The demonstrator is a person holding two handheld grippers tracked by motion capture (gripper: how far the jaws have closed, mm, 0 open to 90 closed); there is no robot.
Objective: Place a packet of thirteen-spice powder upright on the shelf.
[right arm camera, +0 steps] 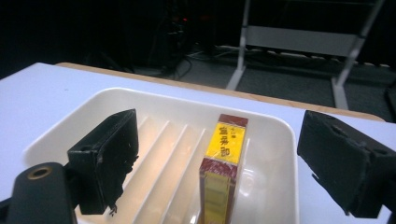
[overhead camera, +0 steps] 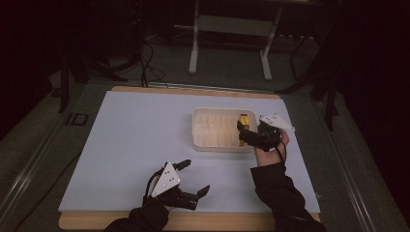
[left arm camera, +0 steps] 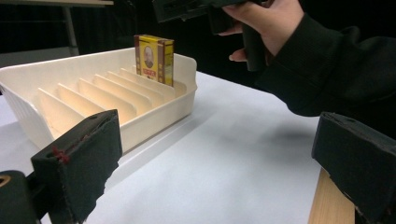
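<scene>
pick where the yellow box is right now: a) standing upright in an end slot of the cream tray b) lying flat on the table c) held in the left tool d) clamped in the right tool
a: the yellow box stands upright on its own in an end slot of the cream tray, while the right tool has its jaws open on either side of it, apart from it.

The yellow-and-red box (right arm camera: 223, 172) standing upright in the slotted cream tray (right arm camera: 285, 186) bears the only print. In the right gripper view its yellow top face carries a few dark characters, too blurred to read. In the left gripper view its front (left arm camera: 154, 59) shows an oval portrait above a red band with pale lettering, also illegible.
</scene>
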